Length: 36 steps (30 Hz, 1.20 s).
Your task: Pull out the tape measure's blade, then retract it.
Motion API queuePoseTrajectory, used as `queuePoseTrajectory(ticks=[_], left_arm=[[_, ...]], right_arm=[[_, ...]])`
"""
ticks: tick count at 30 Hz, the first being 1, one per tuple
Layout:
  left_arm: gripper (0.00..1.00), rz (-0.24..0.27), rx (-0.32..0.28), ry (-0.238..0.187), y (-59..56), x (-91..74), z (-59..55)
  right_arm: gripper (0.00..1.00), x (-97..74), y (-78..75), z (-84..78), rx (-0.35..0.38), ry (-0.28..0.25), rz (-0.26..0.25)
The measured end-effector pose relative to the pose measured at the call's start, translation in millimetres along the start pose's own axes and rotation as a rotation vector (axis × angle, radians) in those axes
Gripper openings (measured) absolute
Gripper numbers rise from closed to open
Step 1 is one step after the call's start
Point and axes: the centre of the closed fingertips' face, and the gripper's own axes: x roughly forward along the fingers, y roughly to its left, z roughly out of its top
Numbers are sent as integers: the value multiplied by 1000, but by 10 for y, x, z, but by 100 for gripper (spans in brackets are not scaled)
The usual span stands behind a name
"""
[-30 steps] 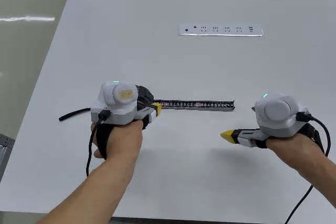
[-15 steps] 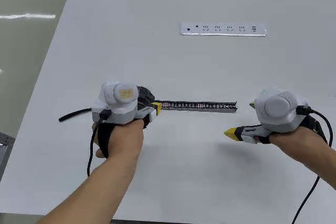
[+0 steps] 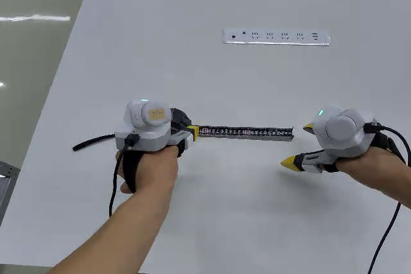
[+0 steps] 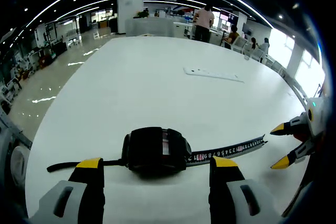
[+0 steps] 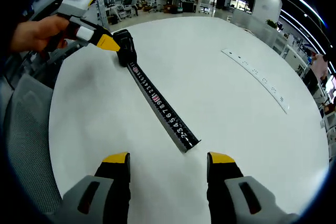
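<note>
A: So, the left tongs (image 4: 157,162)?
B: Spread wide, with the black tape measure case (image 4: 156,148) between their tips on the white worktop (image 3: 212,75)
A: And the blade (image 3: 247,133)?
B: Lying flat, out toward three o'clock. The right tongs (image 3: 300,145), parted, flank its end without touching. A power strip (image 3: 276,36) lies at twelve
</note>
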Motion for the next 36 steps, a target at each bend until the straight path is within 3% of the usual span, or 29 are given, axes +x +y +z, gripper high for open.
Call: queuePoseTrajectory(ticks=[13, 36], left_arm=[[78, 5, -9, 8, 9, 48, -16], [75, 10, -27, 11, 27, 132, 2]], right_arm=[[52, 78, -113, -47, -146, 63, 52], [42, 185, -167, 33, -341, 102, 159]])
